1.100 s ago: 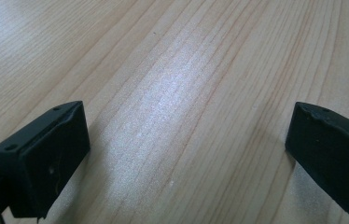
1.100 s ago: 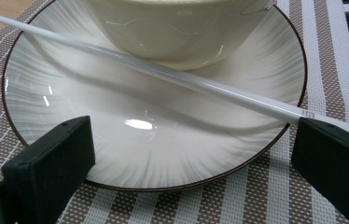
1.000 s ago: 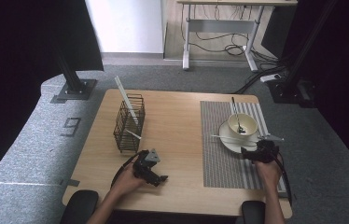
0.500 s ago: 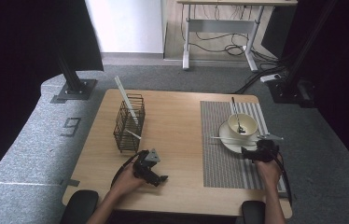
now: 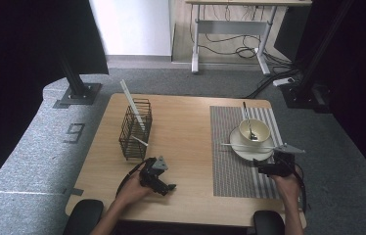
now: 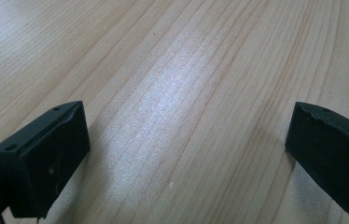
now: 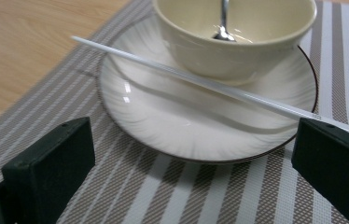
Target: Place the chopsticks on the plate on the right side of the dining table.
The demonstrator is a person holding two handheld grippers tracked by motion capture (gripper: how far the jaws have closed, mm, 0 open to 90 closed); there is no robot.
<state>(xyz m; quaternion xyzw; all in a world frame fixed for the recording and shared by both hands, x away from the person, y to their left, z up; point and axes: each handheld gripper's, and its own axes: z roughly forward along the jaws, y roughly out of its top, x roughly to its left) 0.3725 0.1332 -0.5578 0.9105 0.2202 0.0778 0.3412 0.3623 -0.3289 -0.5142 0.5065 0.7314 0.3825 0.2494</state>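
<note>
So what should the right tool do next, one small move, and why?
Probably ease the right tool forward over the plate until its open jaws straddle the white chopstick, then close. The chopstick lies across the plate's rim, in front of the bowl, and nothing is held yet.

Both grippers black w/ blocky jaws: left gripper (image 5: 170, 186), right gripper (image 5: 258, 166); grey triangular top plates, black cables.
</note>
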